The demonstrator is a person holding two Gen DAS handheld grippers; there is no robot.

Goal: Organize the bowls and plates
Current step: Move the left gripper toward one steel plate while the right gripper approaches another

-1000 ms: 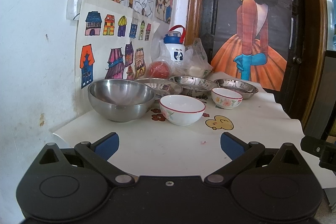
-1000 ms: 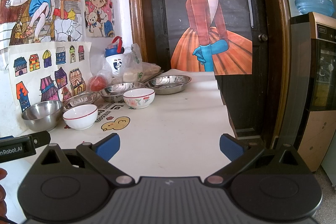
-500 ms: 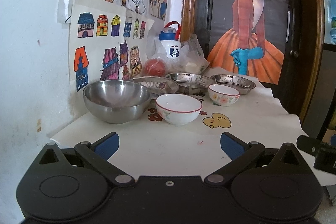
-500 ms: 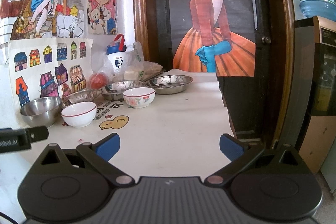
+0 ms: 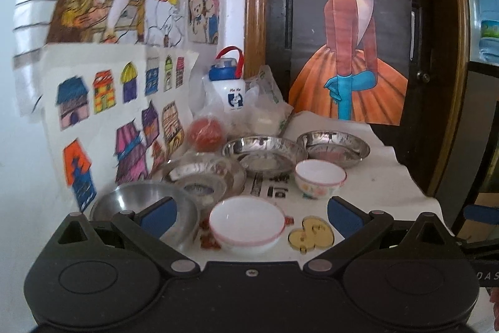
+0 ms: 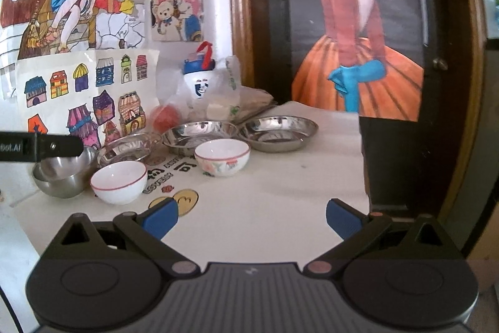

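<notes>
On the white table, a red-rimmed white bowl (image 5: 246, 223) (image 6: 119, 181) sits nearest, with a steel mixing bowl (image 5: 137, 205) (image 6: 62, 177) to its left. A floral bowl (image 5: 319, 178) (image 6: 222, 156) stands further back. Three steel plates (image 5: 205, 173) (image 5: 265, 153) (image 5: 333, 145) line the back; they also show in the right wrist view (image 6: 129, 147) (image 6: 199, 134) (image 6: 279, 130). My left gripper (image 5: 251, 213) is open and empty, raised over the red-rimmed bowl. My right gripper (image 6: 251, 216) is open and empty above the table's front.
A water bottle (image 5: 230, 86), a plastic bag (image 5: 265, 111) and a red ball (image 5: 206, 134) stand by the back wall. Drawings cover the wall at left. A dark door (image 6: 358, 21) stands behind. The table's right edge (image 6: 363, 177) drops off.
Both grippers have moved forward and up over the table, so the bowls appear nearer and lower. The left gripper now hovers at the red-rimmed bowl. Both stay open.
</notes>
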